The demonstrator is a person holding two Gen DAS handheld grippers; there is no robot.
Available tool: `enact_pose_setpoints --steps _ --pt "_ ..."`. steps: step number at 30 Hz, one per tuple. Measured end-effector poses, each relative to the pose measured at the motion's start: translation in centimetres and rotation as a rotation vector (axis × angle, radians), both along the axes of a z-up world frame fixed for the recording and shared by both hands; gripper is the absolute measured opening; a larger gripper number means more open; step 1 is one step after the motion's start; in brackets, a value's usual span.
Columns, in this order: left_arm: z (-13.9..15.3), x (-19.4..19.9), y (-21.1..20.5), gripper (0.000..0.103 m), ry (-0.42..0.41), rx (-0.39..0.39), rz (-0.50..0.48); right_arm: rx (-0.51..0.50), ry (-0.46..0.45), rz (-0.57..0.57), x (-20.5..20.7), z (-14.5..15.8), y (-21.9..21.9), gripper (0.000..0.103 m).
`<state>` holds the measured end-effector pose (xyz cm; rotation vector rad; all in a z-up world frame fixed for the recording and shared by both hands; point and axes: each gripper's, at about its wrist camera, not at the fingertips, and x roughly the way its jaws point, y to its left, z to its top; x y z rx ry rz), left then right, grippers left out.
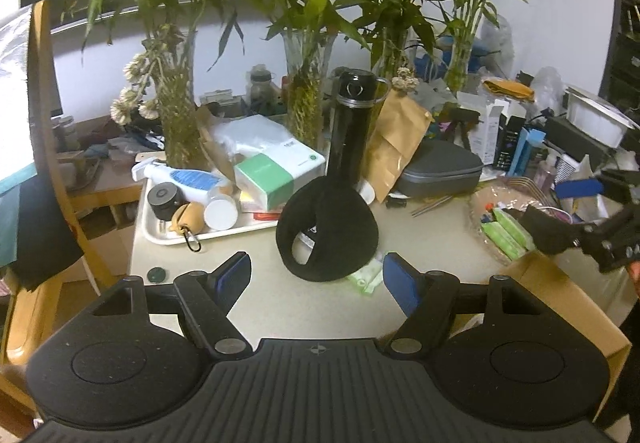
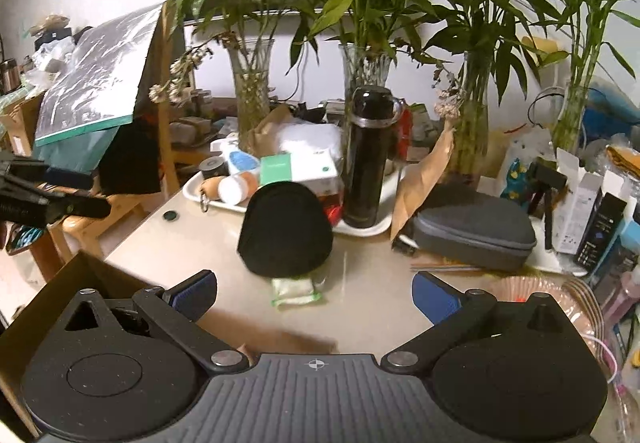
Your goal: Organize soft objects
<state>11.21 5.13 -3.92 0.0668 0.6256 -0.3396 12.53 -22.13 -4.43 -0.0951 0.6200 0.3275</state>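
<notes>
- Black knit fabric, a soft beanie-like hat [image 1: 328, 229], sits slumped on the beige worktop [image 1: 280, 307], leaning near the white tray [image 1: 168, 235] and just in front of the tall black flask [image 1: 354, 127].
- A small green-and-white soft packet [image 2: 294, 293], probably tissues, lies partly under the hat's near edge, touching it.
- The left claw [image 1: 316, 281] is spread wide and empty, hanging above the worktop in front of the hat.
- The right claw [image 2: 314, 297] is likewise spread and holds nothing; the packet lies between its blue pads [image 2: 434, 301], though how far above it the claw sits I cannot tell.
- An open cardboard box [image 2: 52, 299] sits at the worktop's near edge, between the two claws, and looks like the likely destination.
- Risk: closing on the packet may pinch the hat's hem too, dragging both together.
- Risk: a reach for the hat pushes it back against the flask, which is tall and narrow and could topple onto the tray's bottles.
- Risk: the limp hat may fold and slip from a shallow pinch, dropping short of the box.
- Risk: both claws face the same small spot and could collide.
</notes>
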Motion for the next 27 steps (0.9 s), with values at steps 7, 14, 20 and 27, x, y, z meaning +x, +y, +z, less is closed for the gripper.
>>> enact_pose_setpoints --steps 7,14,20,27 --pt "-1.0 2.0 -0.4 0.072 -0.007 -0.004 -0.026 0.063 0.03 -0.031 3.1 -0.2 -0.5 0.103" --pt "-2.0 4.5 -0.1 0.072 -0.012 -0.014 -0.038 0.04 0.025 -0.041 5.4 -0.6 -0.5 0.103" --pt "-2.9 6.9 -0.1 0.072 -0.018 -0.037 -0.067 0.003 0.019 -0.034 6.9 -1.1 -0.7 0.103" --pt "-4.5 8.7 -1.0 0.072 -0.053 0.004 -0.11 -0.019 0.05 -0.047 8.6 -2.2 -1.3 0.103"
